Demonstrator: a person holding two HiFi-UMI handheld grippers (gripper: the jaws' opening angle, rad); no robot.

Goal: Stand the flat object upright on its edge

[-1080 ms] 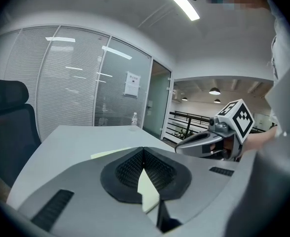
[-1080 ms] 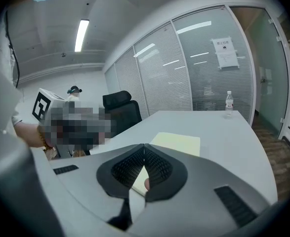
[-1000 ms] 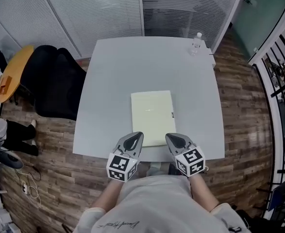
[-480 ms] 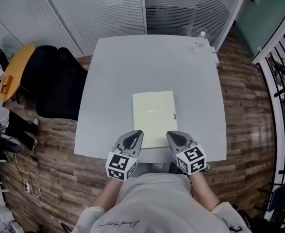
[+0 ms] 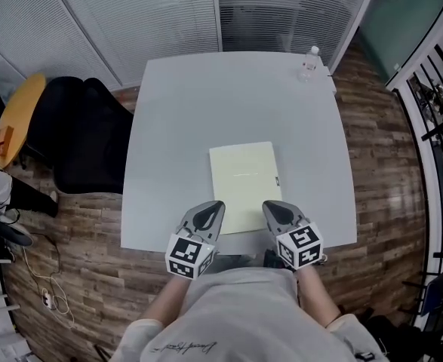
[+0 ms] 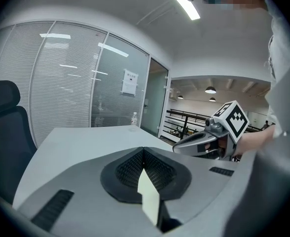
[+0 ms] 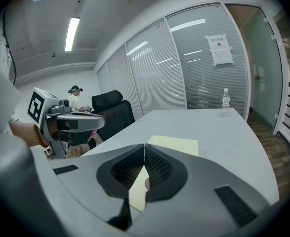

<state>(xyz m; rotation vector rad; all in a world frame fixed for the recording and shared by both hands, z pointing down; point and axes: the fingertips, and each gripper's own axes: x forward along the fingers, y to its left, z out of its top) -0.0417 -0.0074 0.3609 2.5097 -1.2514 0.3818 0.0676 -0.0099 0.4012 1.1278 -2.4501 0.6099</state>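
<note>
Pale-yellow flat object (image 5: 243,181) is lying flat on the grey table (image 5: 183,111), close to its near edge. Left gripper (image 5: 210,210) and right gripper (image 5: 271,207) are hovering over that edge beside the object's near corners, each with jaws pressed together on nothing. A water bottle (image 5: 308,60) is standing at the table's far right corner.

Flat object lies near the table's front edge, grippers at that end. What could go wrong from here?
The pale yellow flat pad lies flush on the smooth grey table, and left gripper and right gripper are both shut: they may push it rather than lift an edge. So near the front edge, it could slide off.
</note>
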